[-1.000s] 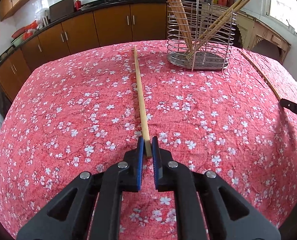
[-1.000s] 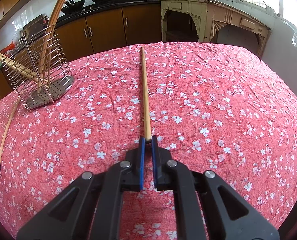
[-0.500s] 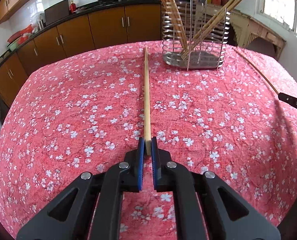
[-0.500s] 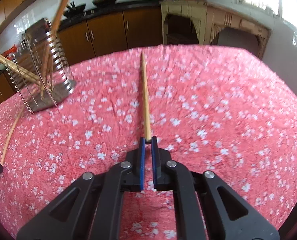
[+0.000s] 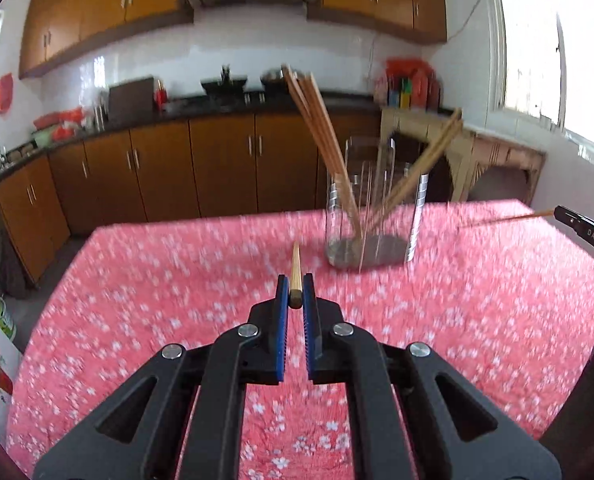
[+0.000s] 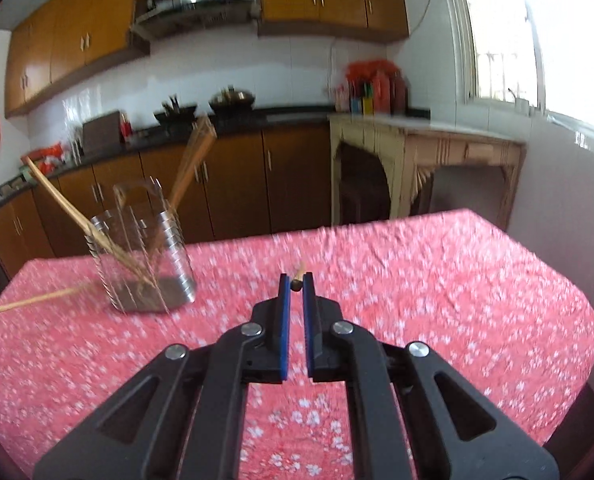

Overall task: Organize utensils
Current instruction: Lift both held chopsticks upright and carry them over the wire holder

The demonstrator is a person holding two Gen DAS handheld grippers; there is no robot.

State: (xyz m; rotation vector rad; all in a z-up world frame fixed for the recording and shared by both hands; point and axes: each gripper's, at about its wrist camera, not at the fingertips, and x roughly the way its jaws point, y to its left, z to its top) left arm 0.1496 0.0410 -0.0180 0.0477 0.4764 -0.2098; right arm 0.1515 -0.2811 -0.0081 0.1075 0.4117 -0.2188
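Right now I have my left claw clamped on the butt end of one chopstick, held above the red flowered worktop just in front of the wire holder. My right claw is clamped on a second chopstick, right of the holder. More chopsticks stand leaning in that holder.

I hold one wooden chopstick in my left gripper and another chopstick in my right gripper, both pointing ahead above the table. More chopsticks lean in the wire holder.
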